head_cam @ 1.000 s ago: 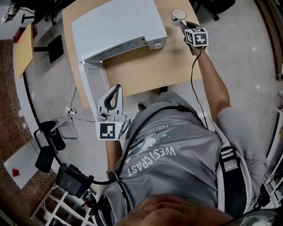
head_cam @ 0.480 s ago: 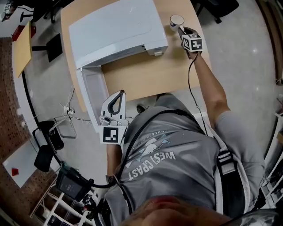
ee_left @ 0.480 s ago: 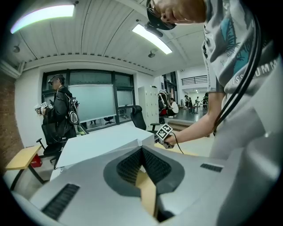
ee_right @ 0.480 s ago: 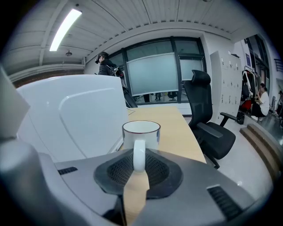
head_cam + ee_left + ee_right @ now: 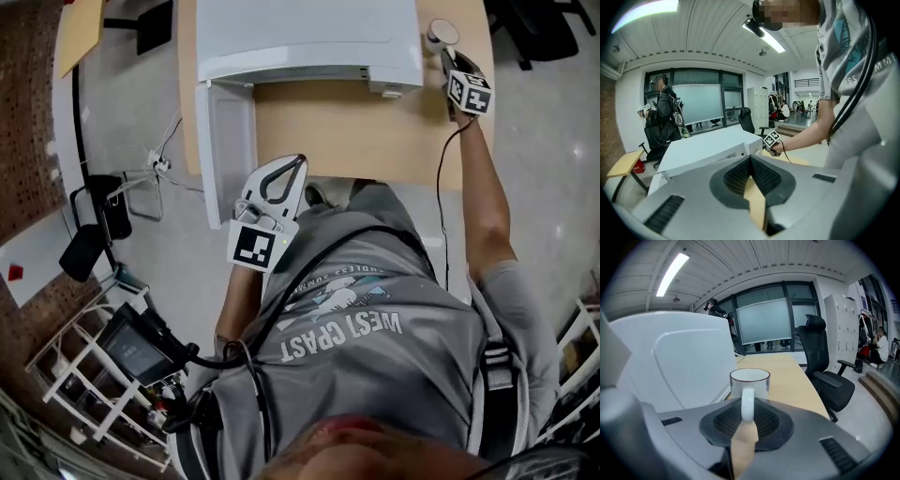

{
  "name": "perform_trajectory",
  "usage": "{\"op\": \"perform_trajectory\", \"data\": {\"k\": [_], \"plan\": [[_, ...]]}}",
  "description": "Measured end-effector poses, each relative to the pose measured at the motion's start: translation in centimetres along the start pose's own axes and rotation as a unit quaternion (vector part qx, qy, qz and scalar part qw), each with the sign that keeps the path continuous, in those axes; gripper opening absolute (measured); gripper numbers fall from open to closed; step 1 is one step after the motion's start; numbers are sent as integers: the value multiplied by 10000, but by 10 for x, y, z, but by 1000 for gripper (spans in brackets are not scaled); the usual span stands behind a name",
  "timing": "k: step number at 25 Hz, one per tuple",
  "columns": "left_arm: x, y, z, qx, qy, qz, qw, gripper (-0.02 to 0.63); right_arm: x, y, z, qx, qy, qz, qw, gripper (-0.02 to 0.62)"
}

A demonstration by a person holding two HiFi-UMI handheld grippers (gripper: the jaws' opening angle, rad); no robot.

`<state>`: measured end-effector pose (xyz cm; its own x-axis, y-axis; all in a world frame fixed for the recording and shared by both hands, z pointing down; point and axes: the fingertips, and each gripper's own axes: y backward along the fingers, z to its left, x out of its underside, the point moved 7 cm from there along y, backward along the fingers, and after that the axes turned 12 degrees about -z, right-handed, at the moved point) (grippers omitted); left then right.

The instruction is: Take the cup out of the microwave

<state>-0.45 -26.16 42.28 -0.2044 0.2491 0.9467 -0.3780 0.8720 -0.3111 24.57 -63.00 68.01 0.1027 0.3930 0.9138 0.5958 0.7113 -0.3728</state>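
The main part looks done: the cup (image 5: 757, 383) is out of the microwave (image 5: 309, 33) and sits near the far right corner of the worktop (image 5: 347, 131), just beside the oven's right wall. The right claw (image 5: 746, 414) is closed to a narrow gap on the cup's handle (image 5: 747, 404), which stands upright between its ribbed pads, with the white mug's mouth facing up beyond them. Whether the base is already resting on the wood or hanging just above it cannot be told from either view, though it looks low.

The left claw (image 5: 750, 164) is at the near edge of the worktop, close to the person's body, with its tips together and nothing between them. It has no part in the carry.

What seems left is small: seat the cup on the worktop if it is not yet down, then let go of the handle. The microwave door (image 5: 230, 150) hangs open past the left edge of the worktop, but the task does not ask for it to be shut.
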Motion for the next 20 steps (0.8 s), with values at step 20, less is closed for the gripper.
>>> {"op": "perform_trajectory", "data": {"k": [20], "plan": [[-11, -13, 11, 316, 113, -247, 9991, 43, 31, 23, 15, 3, 597, -247, 9979, 71]]}}
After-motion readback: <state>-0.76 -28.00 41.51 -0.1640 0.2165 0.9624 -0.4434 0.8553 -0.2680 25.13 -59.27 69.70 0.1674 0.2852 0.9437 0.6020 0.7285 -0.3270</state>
